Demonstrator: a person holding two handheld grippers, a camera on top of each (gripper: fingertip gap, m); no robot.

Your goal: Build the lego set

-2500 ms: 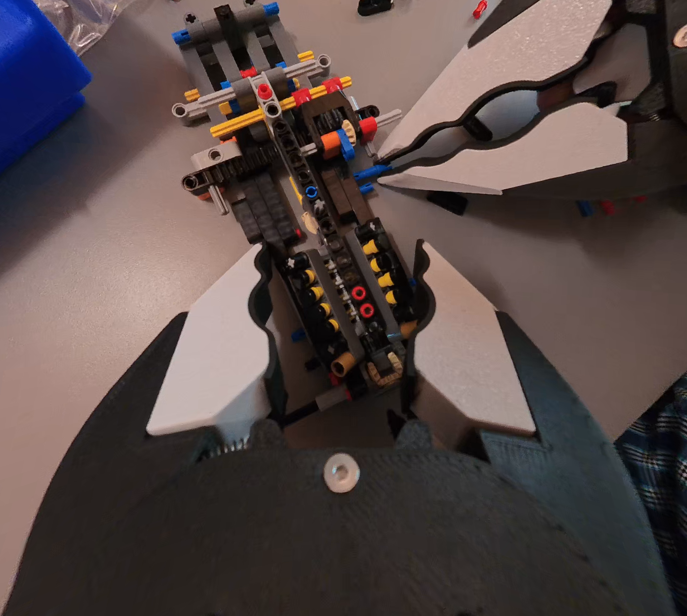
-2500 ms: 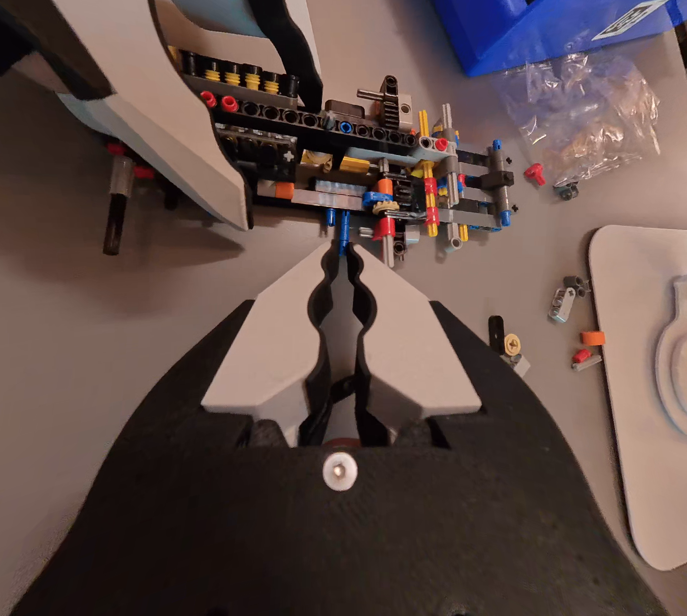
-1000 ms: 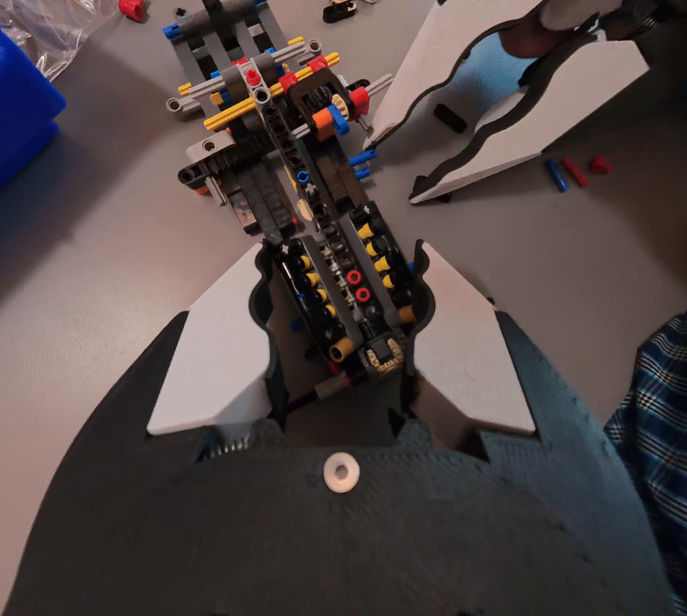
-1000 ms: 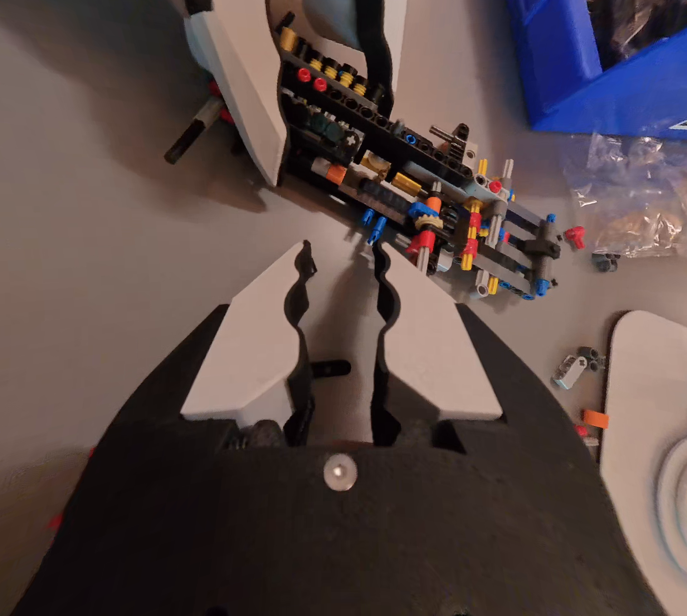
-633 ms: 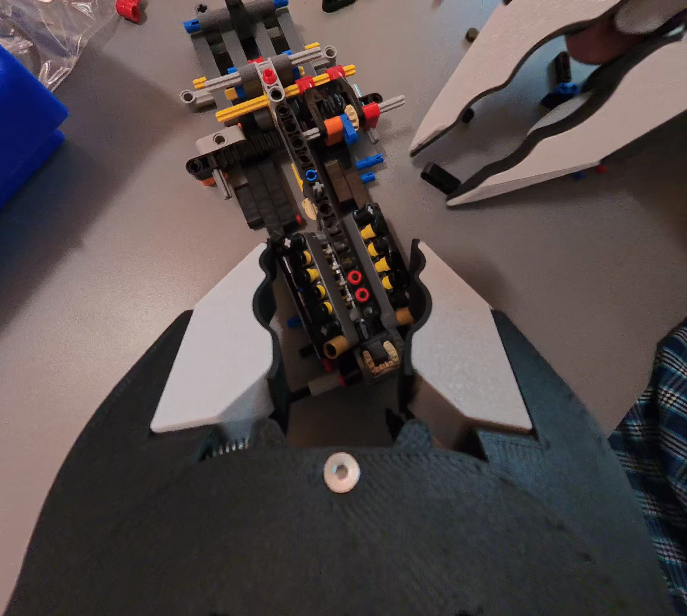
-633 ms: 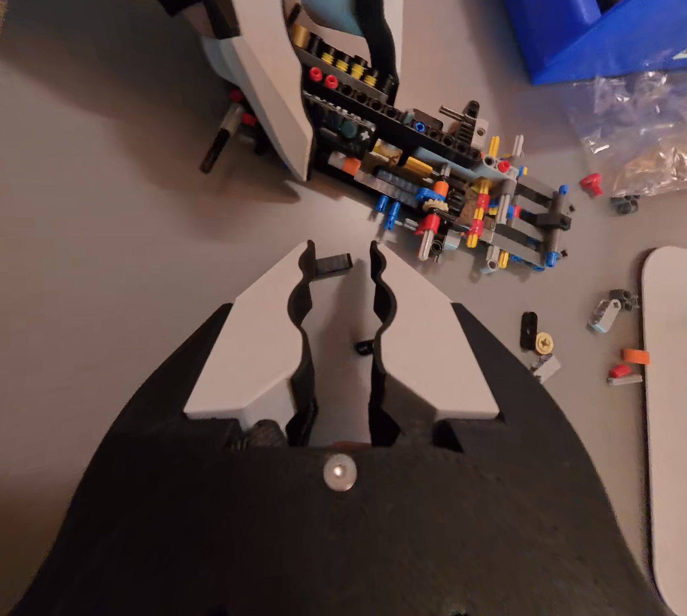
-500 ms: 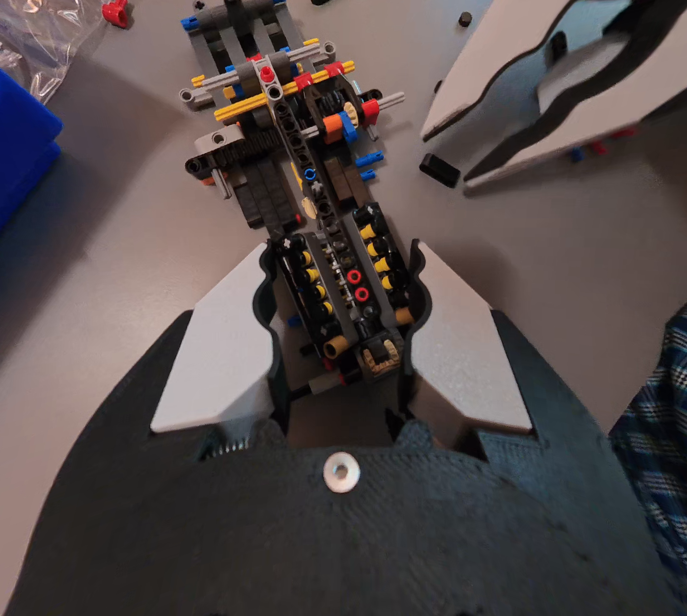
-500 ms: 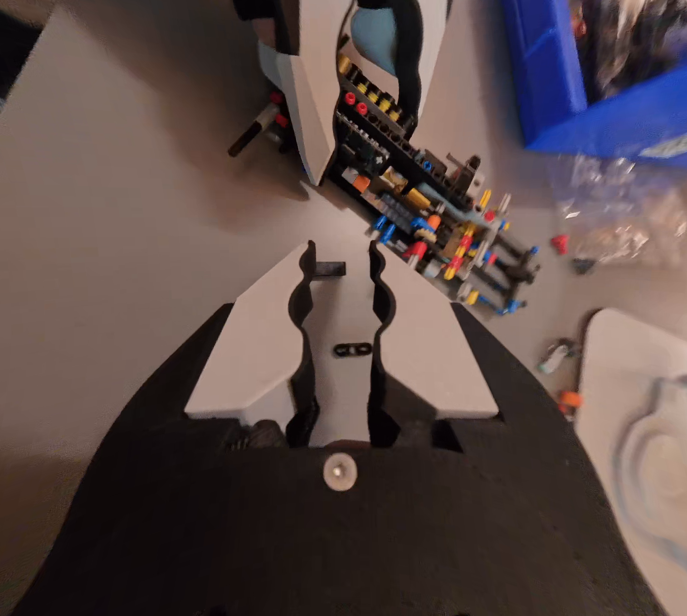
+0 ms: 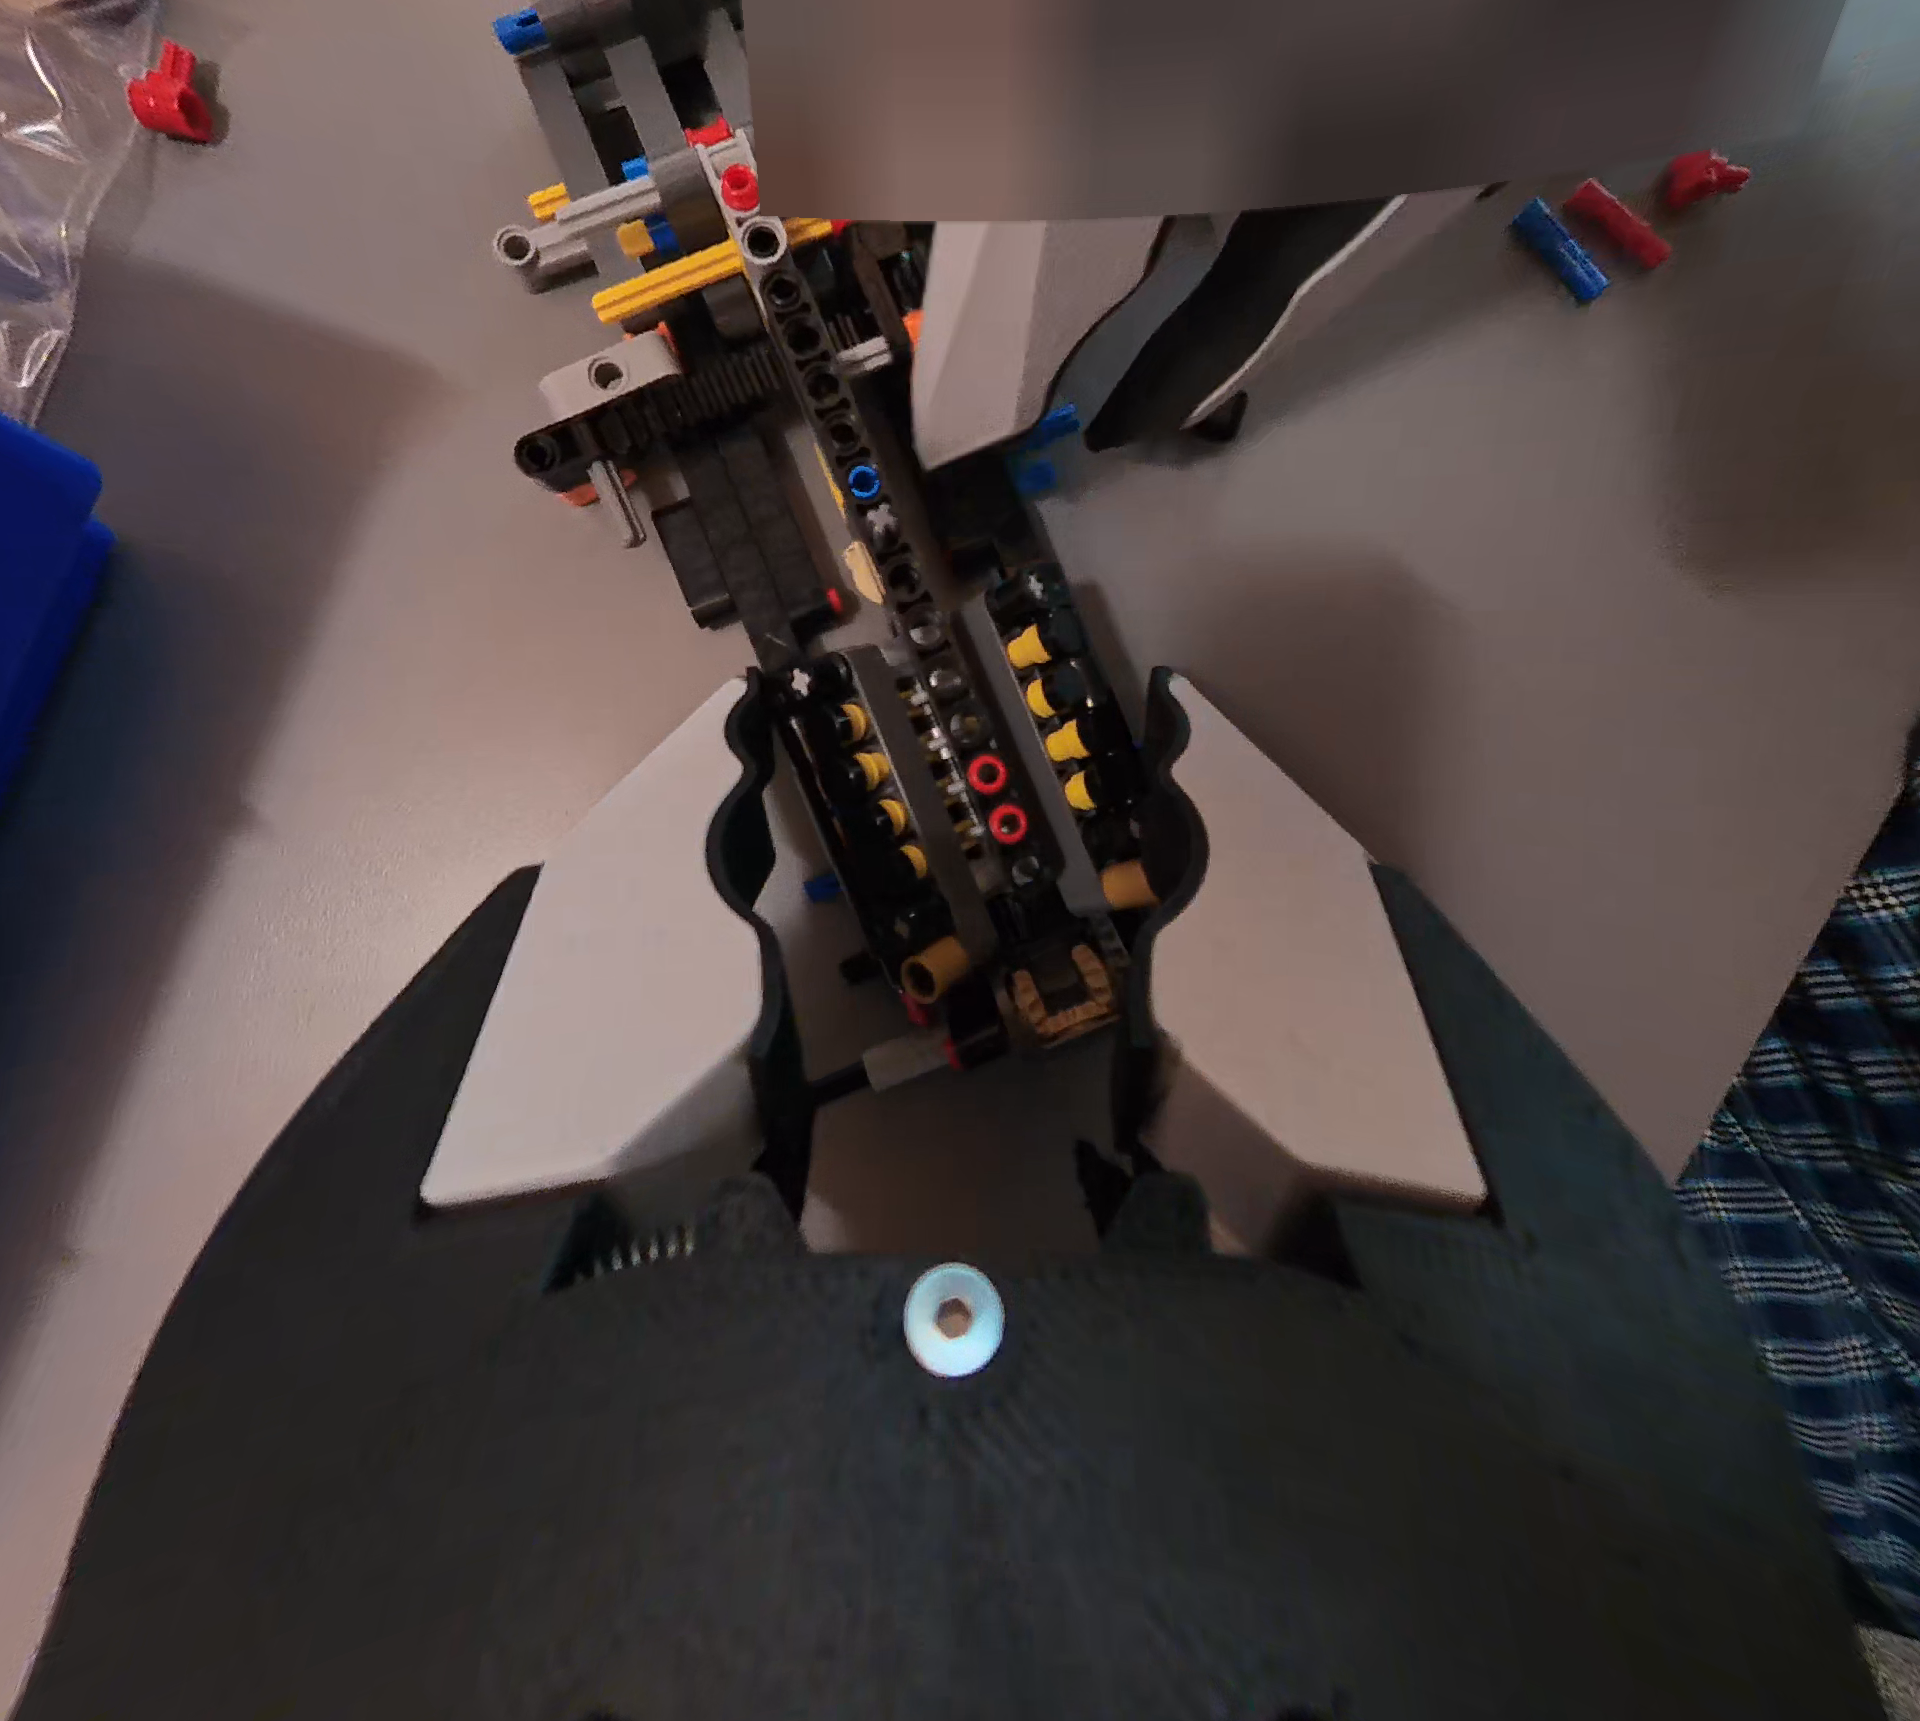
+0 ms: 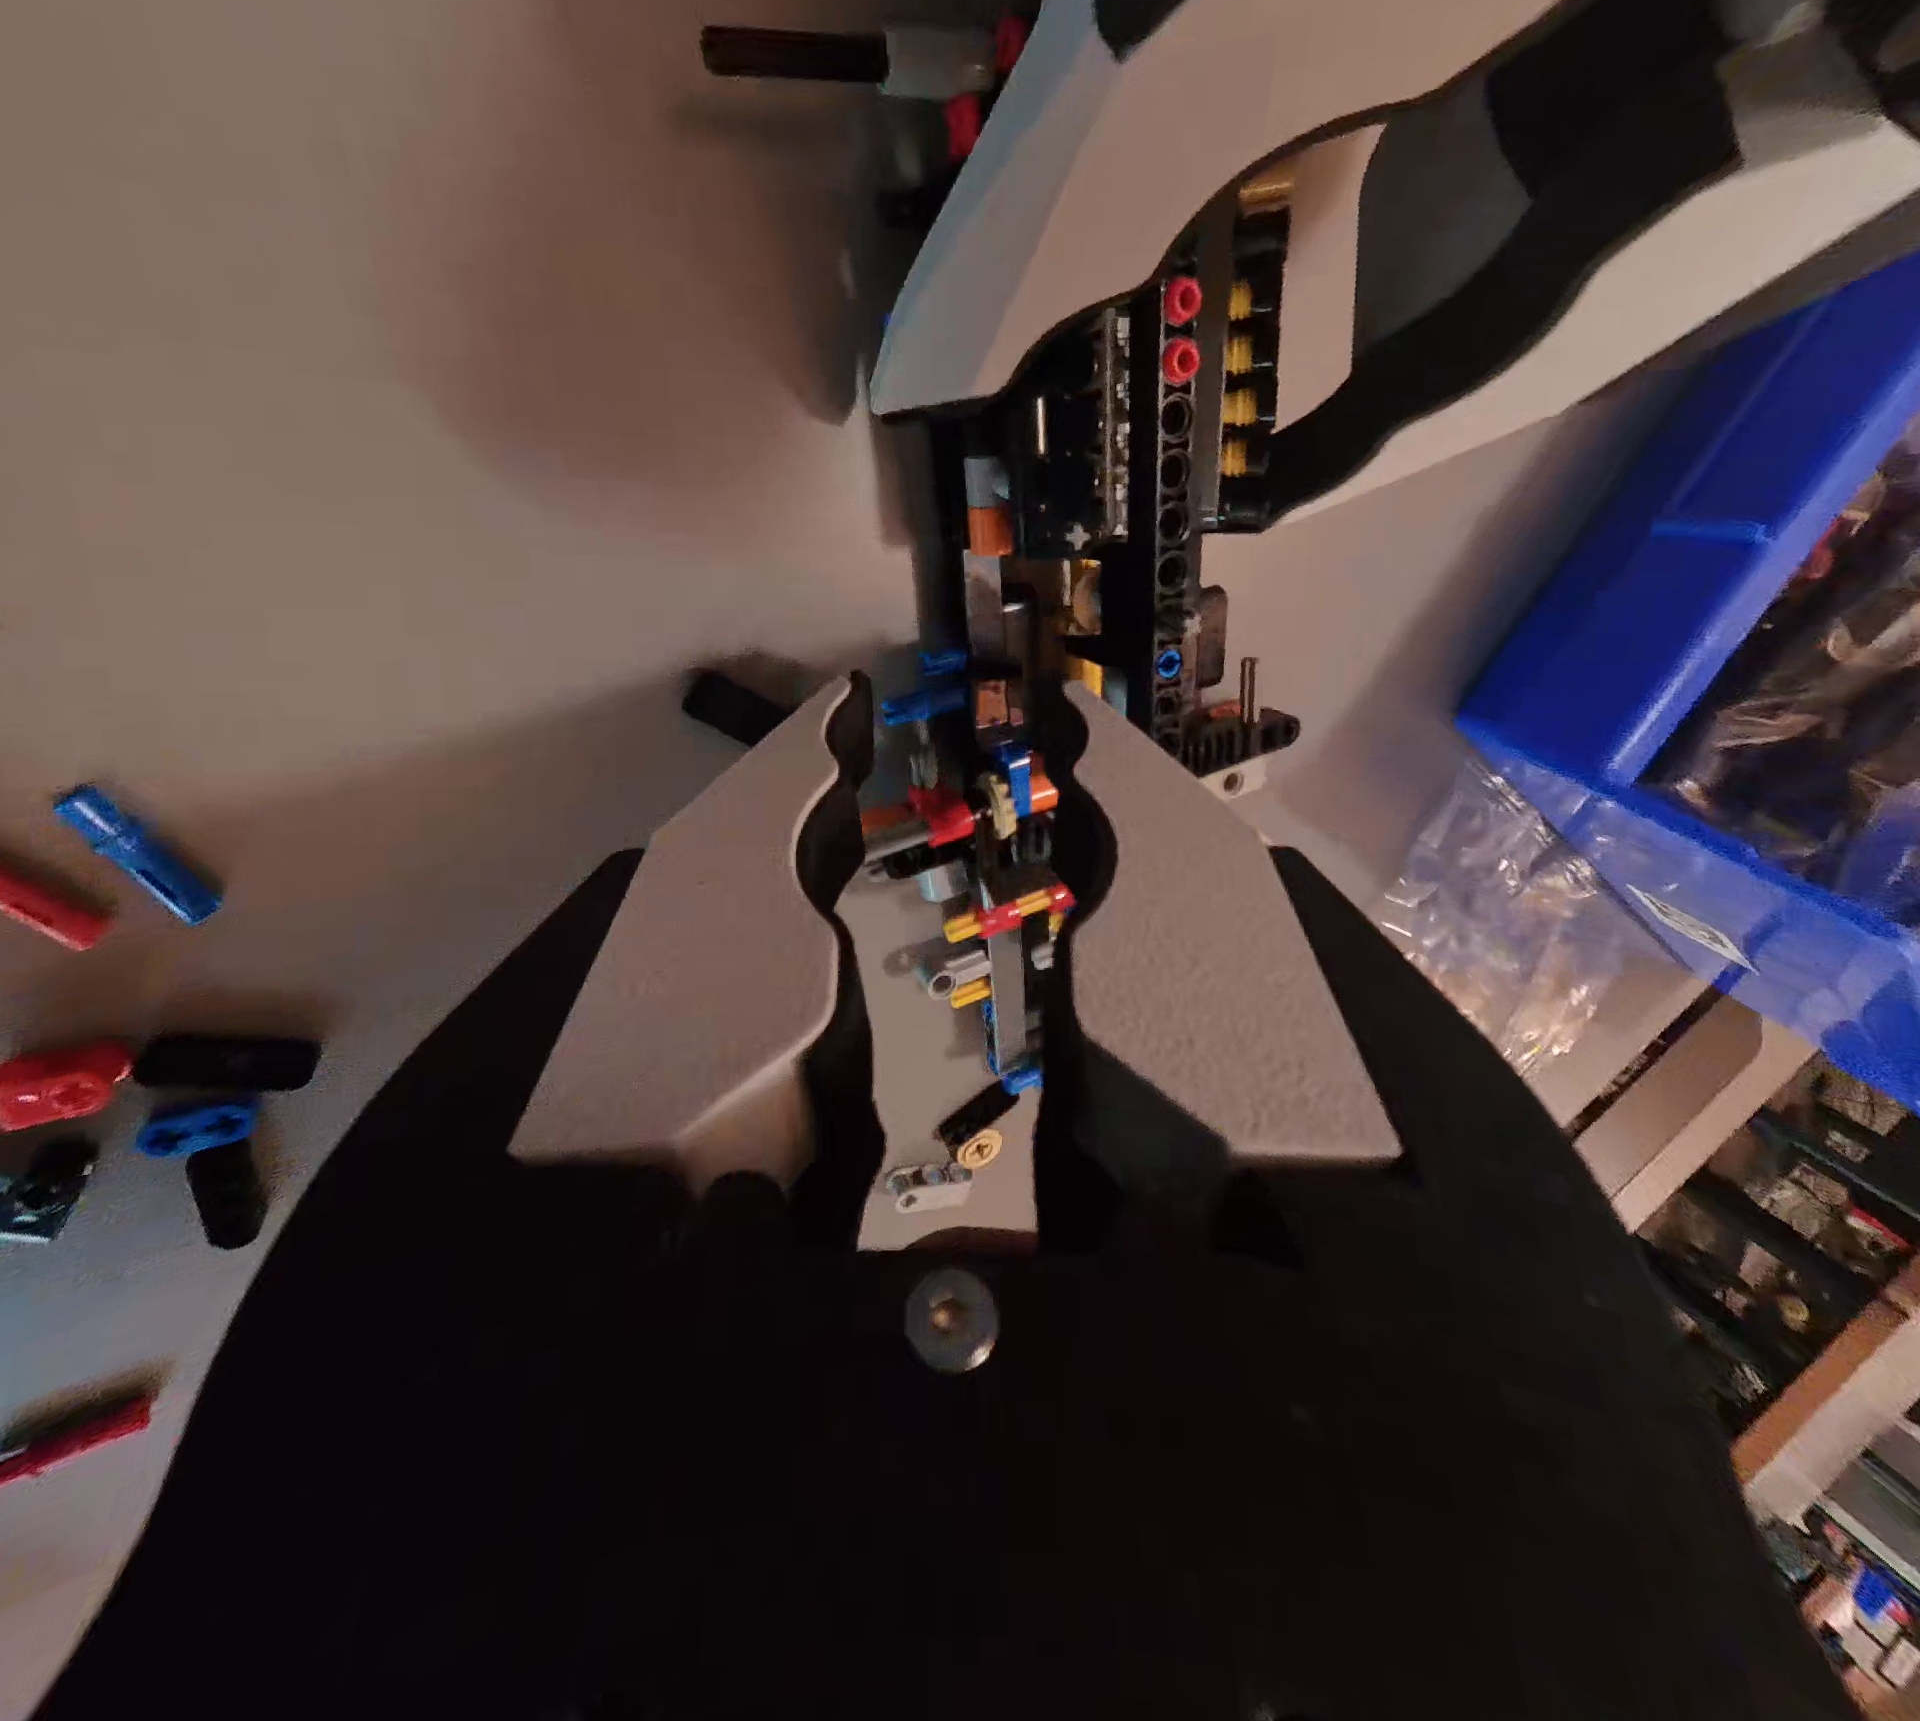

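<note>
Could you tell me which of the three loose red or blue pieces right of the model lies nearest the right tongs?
The blue plastic pin; the red plastic pin and the red connector lie farther from the right tongs.

- Left gripper (image 9: 951, 695): black textured body, grey wedge fingers (image 9: 613, 975) with wavy black pads, silver screw behind jaws.
- Right gripper (image 10: 961, 715): same build.
- Blue plaid sleeve (image 9: 1829, 1152) right of jaws.
</note>
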